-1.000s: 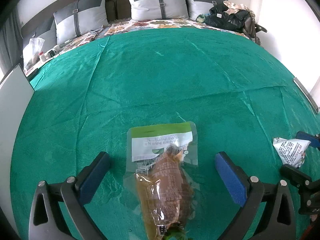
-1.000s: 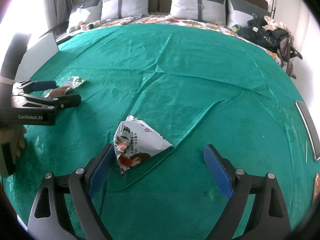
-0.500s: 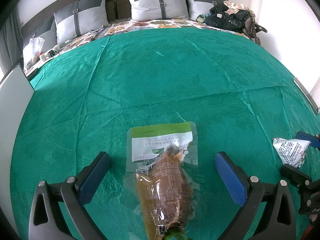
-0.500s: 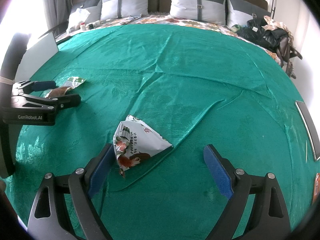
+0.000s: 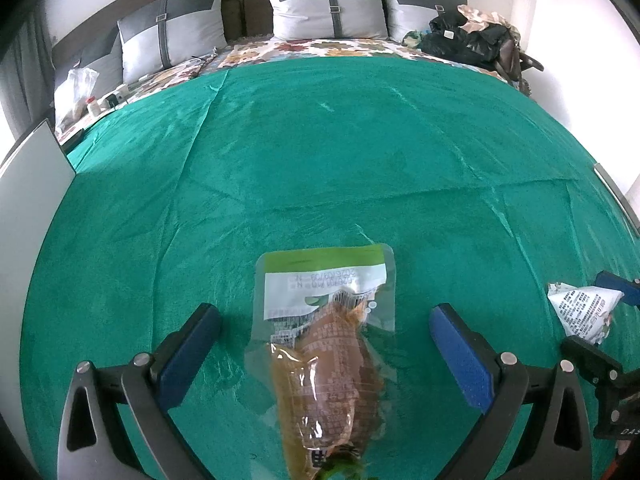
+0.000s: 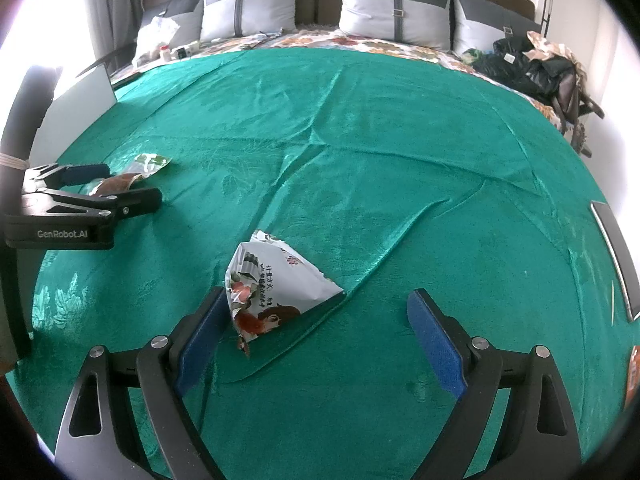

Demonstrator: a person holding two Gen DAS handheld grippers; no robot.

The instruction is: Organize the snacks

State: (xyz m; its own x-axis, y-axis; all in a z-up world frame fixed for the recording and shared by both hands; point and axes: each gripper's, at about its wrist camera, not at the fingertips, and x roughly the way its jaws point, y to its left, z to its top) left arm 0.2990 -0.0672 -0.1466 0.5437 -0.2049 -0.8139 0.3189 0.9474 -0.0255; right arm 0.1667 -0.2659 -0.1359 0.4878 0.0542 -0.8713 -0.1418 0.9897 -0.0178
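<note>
A clear snack pouch with a green-and-white label and a brown piece inside (image 5: 326,340) lies on the green blanket (image 5: 320,160) between the open fingers of my left gripper (image 5: 326,346). A white triangular printed snack packet (image 6: 272,286) lies between the open fingers of my right gripper (image 6: 316,330), close to the left finger. The packet also shows at the right edge of the left wrist view (image 5: 582,310), with the right gripper around it. In the right wrist view the left gripper (image 6: 116,184) straddles the pouch (image 6: 132,172) at far left.
Grey pillows (image 5: 328,4) line the headboard. A pile of dark bags and clothes (image 5: 476,44) sits at the back right. A plastic bag and small bottles (image 5: 80,96) sit at the back left. A white board (image 5: 28,200) stands at the left edge.
</note>
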